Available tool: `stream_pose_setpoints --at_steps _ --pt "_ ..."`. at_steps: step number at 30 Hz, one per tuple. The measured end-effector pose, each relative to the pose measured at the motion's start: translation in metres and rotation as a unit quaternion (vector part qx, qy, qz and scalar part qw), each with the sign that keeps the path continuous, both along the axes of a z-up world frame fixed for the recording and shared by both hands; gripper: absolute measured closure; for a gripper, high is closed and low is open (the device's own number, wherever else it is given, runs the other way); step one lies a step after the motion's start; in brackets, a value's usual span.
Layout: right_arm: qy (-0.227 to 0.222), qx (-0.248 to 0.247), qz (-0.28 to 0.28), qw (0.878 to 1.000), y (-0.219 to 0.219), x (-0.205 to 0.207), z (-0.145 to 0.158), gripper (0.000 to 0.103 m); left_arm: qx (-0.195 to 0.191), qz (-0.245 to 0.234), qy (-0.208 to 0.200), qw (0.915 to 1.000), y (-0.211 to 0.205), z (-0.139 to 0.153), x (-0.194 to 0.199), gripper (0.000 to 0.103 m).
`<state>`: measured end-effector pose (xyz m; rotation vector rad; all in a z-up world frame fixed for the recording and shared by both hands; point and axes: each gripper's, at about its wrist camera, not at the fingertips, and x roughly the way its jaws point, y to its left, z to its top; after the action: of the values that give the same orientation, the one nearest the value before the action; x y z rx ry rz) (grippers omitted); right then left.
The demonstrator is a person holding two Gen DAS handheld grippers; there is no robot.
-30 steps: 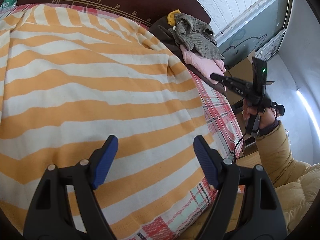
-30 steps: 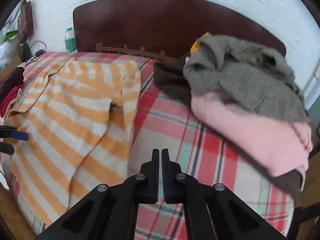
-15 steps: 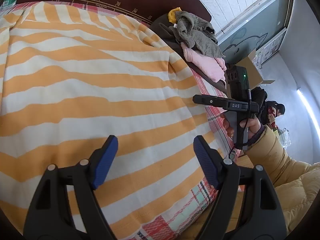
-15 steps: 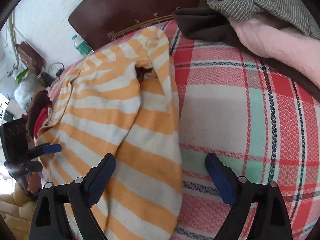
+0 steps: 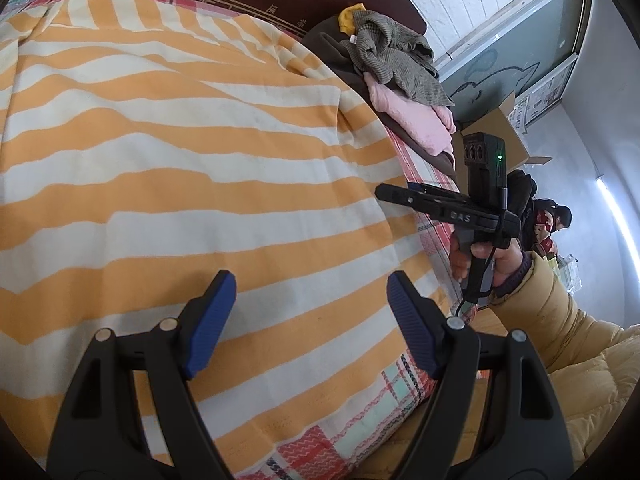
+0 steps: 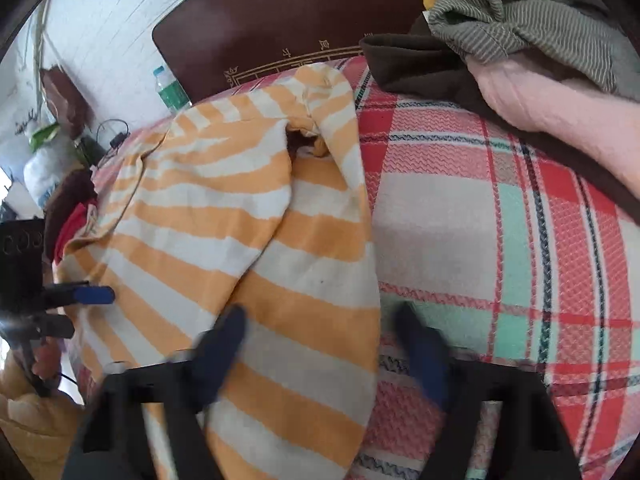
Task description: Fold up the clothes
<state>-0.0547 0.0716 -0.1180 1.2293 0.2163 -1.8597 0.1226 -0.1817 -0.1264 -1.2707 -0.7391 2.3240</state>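
Observation:
An orange-and-white striped shirt (image 5: 180,168) lies spread flat on the plaid bedspread (image 6: 500,216). My left gripper (image 5: 310,320) hovers open over the shirt's near hem, nothing between its blue pads. My right gripper (image 6: 320,340) is open above the shirt's (image 6: 248,248) right edge, one finger over the stripes and the other over the plaid; it looks blurred. In the left wrist view the right gripper (image 5: 390,194) shows side-on at the shirt's right edge, held by a hand (image 5: 484,260) in a yellow sleeve. The left gripper (image 6: 86,308) shows at the far left in the right wrist view.
A pile of clothes, grey striped (image 6: 520,16), pink (image 6: 560,108) and dark brown (image 6: 412,68), sits at the bed's far right by the dark headboard (image 6: 280,12). A green bottle (image 6: 170,92) stands at the headboard's left. A cardboard box (image 5: 500,128) and another person (image 5: 548,220) are beyond the bed.
My right gripper went from shut to open and dropped closer to the shirt's right edge, moving left toward it. The left gripper stayed open and barely moved.

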Motion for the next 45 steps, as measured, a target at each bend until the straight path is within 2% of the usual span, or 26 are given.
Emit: stream_pose_setpoints --at_steps 1,2,4,9,12,14,15,16,17,18,19,20,22,27,30,32,35,36,37,38,39,41,43,45 --pt "-0.016 -0.003 -0.003 1.000 0.002 -0.002 -0.002 0.101 0.001 0.001 -0.001 1.0000 -0.001 0.000 0.000 0.024" --pt "-0.029 -0.004 -0.003 1.000 0.003 -0.004 -0.004 0.101 0.002 0.003 -0.002 1.0000 -0.002 -0.001 0.000 0.024" --pt "-0.017 0.008 0.005 1.000 0.002 -0.004 -0.003 0.101 0.002 0.006 -0.004 1.0000 -0.003 -0.001 0.000 0.024" --pt "0.054 0.011 0.007 0.998 0.001 -0.011 0.036 0.101 -0.003 0.007 -0.004 1.0000 -0.004 -0.001 0.001 0.024" --pt "0.086 0.021 0.030 0.996 -0.010 -0.016 0.060 0.101 -0.004 0.008 -0.004 1.0000 -0.005 -0.001 0.001 0.024" --pt "0.059 0.014 0.037 0.997 -0.015 -0.023 0.065 0.098 -0.005 0.009 -0.003 0.9999 -0.006 0.000 0.002 0.024" --pt "0.028 0.004 0.043 0.999 -0.016 -0.026 0.061 0.097 -0.005 0.009 -0.003 0.9999 -0.007 0.000 0.002 0.024" --pt "0.001 -0.002 0.046 0.999 -0.016 -0.027 0.057 0.092 -0.005 0.009 -0.003 0.9999 -0.007 0.000 0.002 0.024" --pt "-0.010 0.006 0.042 0.999 -0.013 -0.025 0.049 0.073 -0.006 0.010 -0.002 0.9999 -0.008 0.000 0.002 0.024" --pt "-0.020 0.013 0.038 0.999 -0.011 -0.022 0.041 0.059 -0.006 0.010 -0.002 0.9999 -0.008 0.000 0.003 0.024" --pt "-0.033 0.017 0.034 0.999 -0.007 -0.019 0.033 0.038 -0.006 0.010 -0.002 0.9999 -0.009 0.001 0.003 0.024" --pt "-0.052 0.012 0.030 0.998 0.003 -0.014 0.026 0.036 -0.008 0.009 -0.001 0.9999 -0.009 0.001 0.004 0.024" --pt "-0.088 0.002 0.021 0.996 0.022 -0.003 0.011 0.036 -0.002 0.004 0.001 1.0000 -0.010 0.001 0.005 0.024" --pt "-0.126 -0.034 -0.007 0.991 0.070 0.034 0.001 0.036 -0.001 -0.009 0.004 1.0000 -0.005 0.002 0.001 0.024" --pt "-0.133 -0.042 -0.013 0.990 0.085 0.054 0.003 0.036 -0.002 -0.019 0.005 0.9998 0.003 0.003 0.001 0.024" --pt "-0.153 -0.062 -0.006 0.986 0.092 0.066 0.002 0.036 -0.001 -0.025 0.006 0.9997 0.007 0.003 0.003 0.024" --pt "-0.166 -0.068 0.011 0.984 0.089 0.084 -0.006 0.039 0.000 -0.027 0.004 0.9996 0.011 0.003 0.003 0.024" --pt "-0.170 -0.074 0.013 0.983 0.087 0.087 -0.006 0.044 -0.001 -0.026 0.004 0.9996 0.012 0.003 0.003 0.024" --pt "-0.172 -0.078 0.016 0.982 0.085 0.089 -0.007 0.065 -0.002 -0.026 0.004 0.9996 0.013 0.004 0.003 0.024" --pt "-0.171 -0.073 0.018 0.982 0.081 0.091 -0.011 0.079 -0.001 -0.027 0.006 0.9996 0.014 0.005 0.004 0.024" --pt "-0.171 -0.069 0.020 0.983 0.077 0.093 -0.014 0.080 0.000 -0.028 0.006 0.9996 0.015 0.006 0.004 0.024" --pt "-0.176 -0.072 0.014 0.982 0.073 0.091 -0.021 0.094 -0.006 -0.028 0.006 0.9996 0.017 0.007 0.006 0.024" --pt "-0.181 -0.087 0.000 0.980 0.076 0.086 -0.022 0.095 -0.011 -0.028 0.006 0.9995 0.019 0.009 0.008 0.024" --pt "-0.159 -0.093 -0.006 0.983 0.080 0.084 -0.013 0.096 -0.013 -0.027 0.006 0.9995 0.019 0.010 0.010 0.024"
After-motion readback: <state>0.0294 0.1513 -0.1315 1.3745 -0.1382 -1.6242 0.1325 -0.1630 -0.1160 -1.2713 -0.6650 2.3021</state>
